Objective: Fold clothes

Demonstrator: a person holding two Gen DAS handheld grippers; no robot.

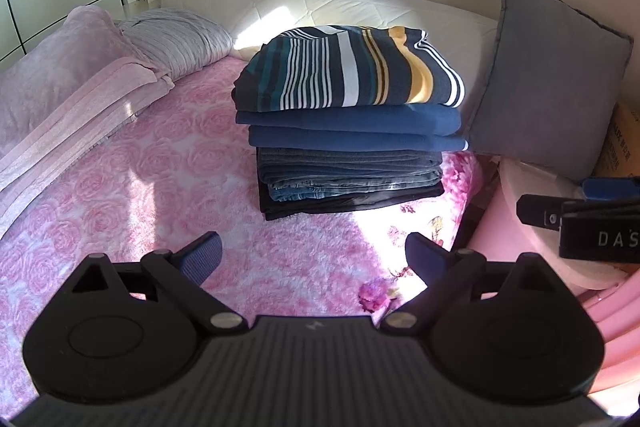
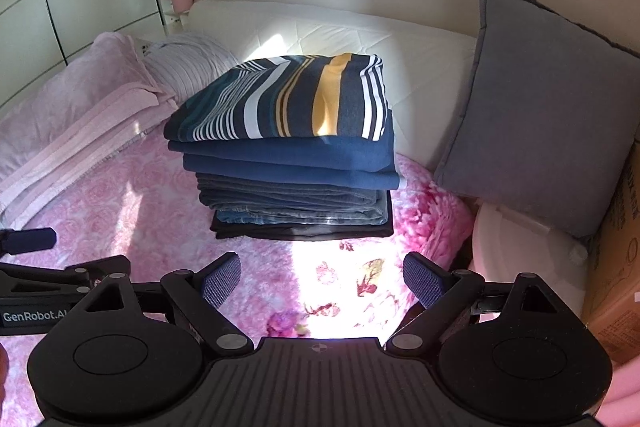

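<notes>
Near the bed's right edge, bare pink bedspread (image 1: 160,195) fronts the folded stack (image 1: 348,131); left gripper (image 1: 312,255) and right gripper (image 2: 322,279) hover spread, empty.

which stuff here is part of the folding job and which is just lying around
Job: striped top, blue garments, jeans, black garment, all stacked; both grippers, open.

Lying about: grey cushion, pink blanket, lilac pillow, cardboard box.

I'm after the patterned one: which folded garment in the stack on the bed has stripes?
The top one, the navy folded garment with white, teal and yellow stripes; the garments beneath it are plain blue, denim and black.
</notes>
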